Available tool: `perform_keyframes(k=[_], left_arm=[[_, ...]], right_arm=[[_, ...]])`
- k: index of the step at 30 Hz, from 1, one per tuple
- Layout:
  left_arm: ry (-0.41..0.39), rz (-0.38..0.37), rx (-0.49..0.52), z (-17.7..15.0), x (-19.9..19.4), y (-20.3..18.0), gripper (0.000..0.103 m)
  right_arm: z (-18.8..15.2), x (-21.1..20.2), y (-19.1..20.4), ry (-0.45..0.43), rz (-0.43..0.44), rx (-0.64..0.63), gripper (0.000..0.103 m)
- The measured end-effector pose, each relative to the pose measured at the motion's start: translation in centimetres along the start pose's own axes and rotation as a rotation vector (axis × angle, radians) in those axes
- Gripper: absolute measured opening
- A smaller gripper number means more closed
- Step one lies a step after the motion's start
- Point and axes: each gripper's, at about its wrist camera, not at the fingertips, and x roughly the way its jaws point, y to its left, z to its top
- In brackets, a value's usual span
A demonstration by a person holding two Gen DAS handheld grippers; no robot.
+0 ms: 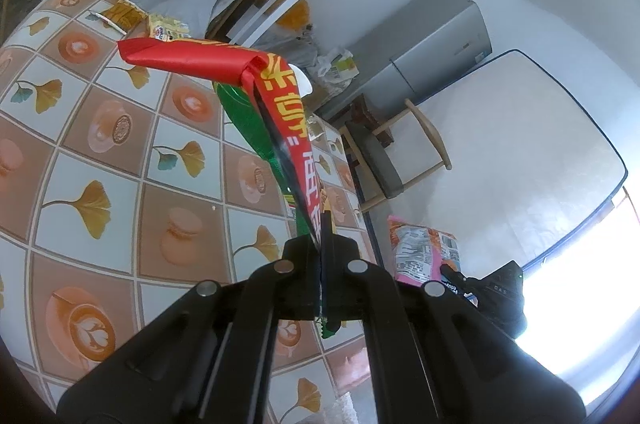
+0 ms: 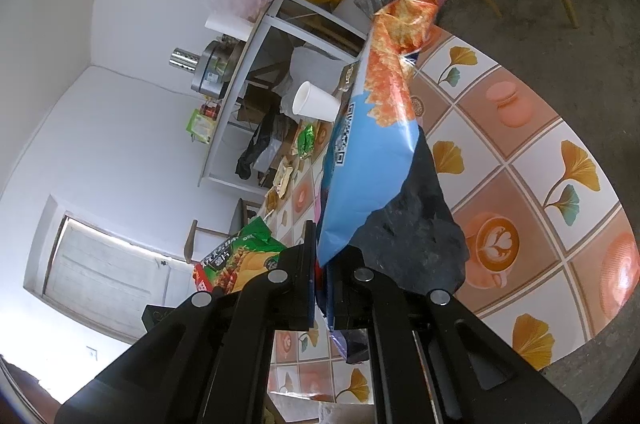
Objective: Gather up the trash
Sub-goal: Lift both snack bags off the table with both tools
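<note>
In the left wrist view, the left gripper (image 1: 322, 256) is clamping its 2 black fingers on the lower end of a red and green snack wrapper (image 1: 280, 111), which is sticking up and away from the camera above the table (image 1: 100, 151). The wrapper is glossy foil — its red face is carrying large yellow Chinese characters that I cannot read with certainty, and its top is folding over to the left into a flat red flap. The gripper is tilting so the room is appearing rotated. The table is wearing a smooth printed cloth of squares showing ginkgo leaves, latte cups and macarons. At the right edge, a pink snack bag (image 1: 424, 256) with fine printed text too small to read is showing in the right gripper (image 1: 452, 274).

In the right wrist view, the right gripper (image 2: 324, 264) is pinching the bottom of a tall crinkled snack bag (image 2: 368, 159) held upright over the table (image 2: 560, 159). The bag is showing a pale blue panel with a QR code and small unreadable print, an orange picture of snacks near its top, and a dark crumpled part to the right. A white paper cup (image 2: 314, 101) is standing on the table behind it. At lower left, a green chip bag (image 2: 240, 256) with white Chinese lettering is showing beside the gripper.
</note>
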Motion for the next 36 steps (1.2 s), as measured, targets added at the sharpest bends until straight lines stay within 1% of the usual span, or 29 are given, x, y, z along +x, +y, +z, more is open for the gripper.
perform_keyframes(k=[11,36], left_arm=[[0.005,-0.01,0.007,0.0,0.2,-0.4,0.0],[0.047,-0.032,0.023,-0.8,1.4,-0.9,0.0]], right_arm=[[0.2,-0.5,0.0,-0.012,0.001,0.002,0.004],[0.2,-0.7,0.0,-0.012,0.002,0.003,0.004]])
